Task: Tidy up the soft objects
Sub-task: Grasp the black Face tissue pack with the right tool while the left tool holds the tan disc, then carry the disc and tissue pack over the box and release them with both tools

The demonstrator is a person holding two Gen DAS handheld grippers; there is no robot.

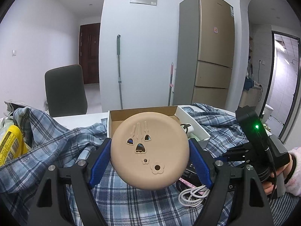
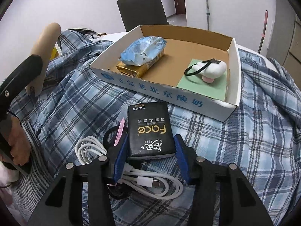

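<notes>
Black tissue pack [image 2: 151, 130] flat on plaid cloth, just before box; blue wipes pack [image 2: 144, 50] inside box.

- A lived-in home — a tall gold fridge [image 1: 214, 50] stands at two o'clock.
- A mop [image 1: 119, 71] leans on the white wall at twelve.
- A dark wooden door [image 1: 90, 53] at ten, a grey chair [image 1: 64, 90] before it.
- A tiled bathroom doorway [image 1: 284, 79] at three.

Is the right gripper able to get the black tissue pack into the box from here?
Probably yes. The right gripper has its pads on both sides of the tissue pack, and the box sits just beyond with bare floor in the middle.
</notes>
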